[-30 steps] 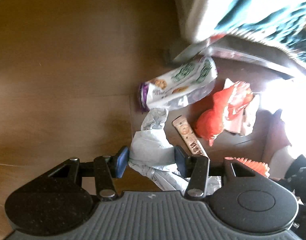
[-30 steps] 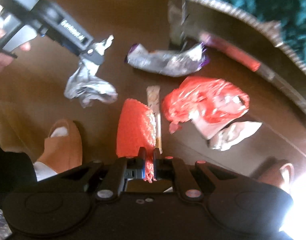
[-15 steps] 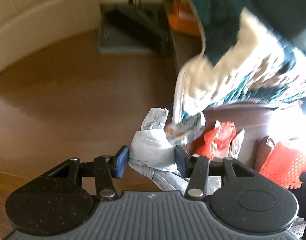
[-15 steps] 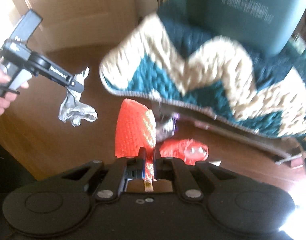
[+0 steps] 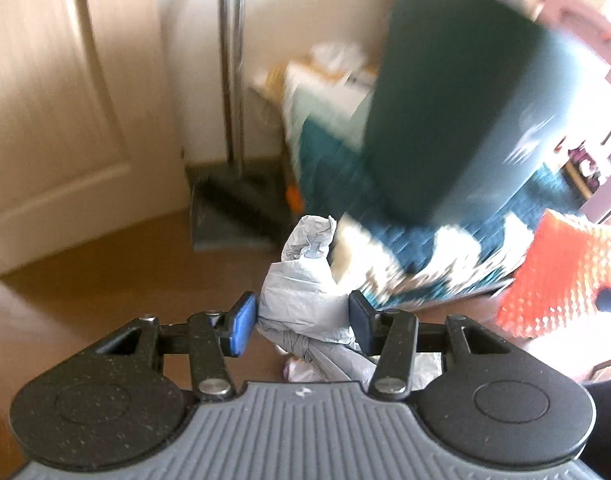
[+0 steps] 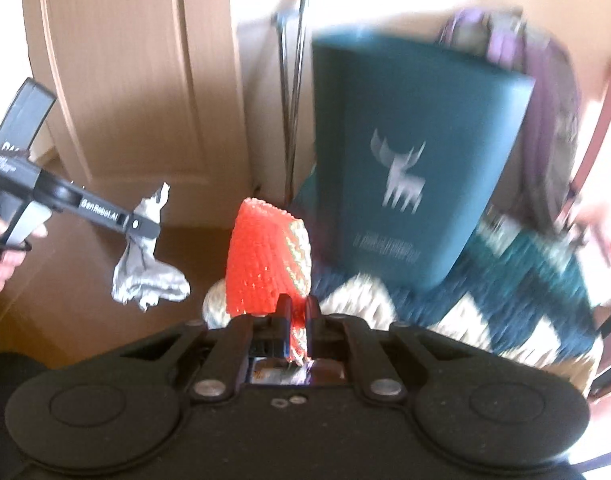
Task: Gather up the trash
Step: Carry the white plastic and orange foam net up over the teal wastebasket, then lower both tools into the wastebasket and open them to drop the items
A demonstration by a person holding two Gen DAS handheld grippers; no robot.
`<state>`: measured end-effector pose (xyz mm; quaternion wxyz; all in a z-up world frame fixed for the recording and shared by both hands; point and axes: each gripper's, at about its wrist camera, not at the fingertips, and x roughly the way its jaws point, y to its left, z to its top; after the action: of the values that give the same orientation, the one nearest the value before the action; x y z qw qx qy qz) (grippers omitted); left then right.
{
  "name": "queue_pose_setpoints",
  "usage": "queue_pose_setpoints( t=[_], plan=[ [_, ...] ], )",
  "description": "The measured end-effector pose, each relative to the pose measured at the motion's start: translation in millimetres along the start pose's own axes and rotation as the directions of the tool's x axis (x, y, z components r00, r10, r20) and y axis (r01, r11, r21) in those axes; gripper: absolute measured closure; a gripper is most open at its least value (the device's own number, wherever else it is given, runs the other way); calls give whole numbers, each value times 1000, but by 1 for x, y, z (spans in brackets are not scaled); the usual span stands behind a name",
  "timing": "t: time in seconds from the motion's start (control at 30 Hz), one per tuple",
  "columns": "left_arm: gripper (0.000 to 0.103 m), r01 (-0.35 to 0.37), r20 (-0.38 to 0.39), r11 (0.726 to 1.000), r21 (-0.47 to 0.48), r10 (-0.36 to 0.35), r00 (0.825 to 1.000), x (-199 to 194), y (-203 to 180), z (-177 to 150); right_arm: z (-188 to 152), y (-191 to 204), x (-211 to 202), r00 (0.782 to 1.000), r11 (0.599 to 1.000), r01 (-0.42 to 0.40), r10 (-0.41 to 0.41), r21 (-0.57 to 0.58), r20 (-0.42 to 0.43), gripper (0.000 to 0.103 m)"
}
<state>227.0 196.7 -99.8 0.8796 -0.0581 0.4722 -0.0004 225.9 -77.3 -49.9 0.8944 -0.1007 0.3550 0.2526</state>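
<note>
Trash held in both grippers, clear of the floor. Left gripper [image 5: 301, 322]: fingers half open, clamped on a crumpled grey bag [image 5: 305, 284], pinched at its bulk so it cannot slip. Right gripper [image 6: 295, 320]: fingers nearly closed on the tail of an orange net [image 6: 265, 256], which stands up ahead of them. Teal bin [image 6: 417, 152] sits on a patterned blanket [image 6: 525, 300] just beyond; both loads judged bound for it. Frames blurred.
</note>
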Motion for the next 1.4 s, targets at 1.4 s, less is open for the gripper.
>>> queue_pose_setpoints(
  t=[1.4],
  plan=[
    [54,-38,325,984,176,-21,946,-19,-190,224,154,-117,8,949,962,265,-273,69,156,98]
  ],
)
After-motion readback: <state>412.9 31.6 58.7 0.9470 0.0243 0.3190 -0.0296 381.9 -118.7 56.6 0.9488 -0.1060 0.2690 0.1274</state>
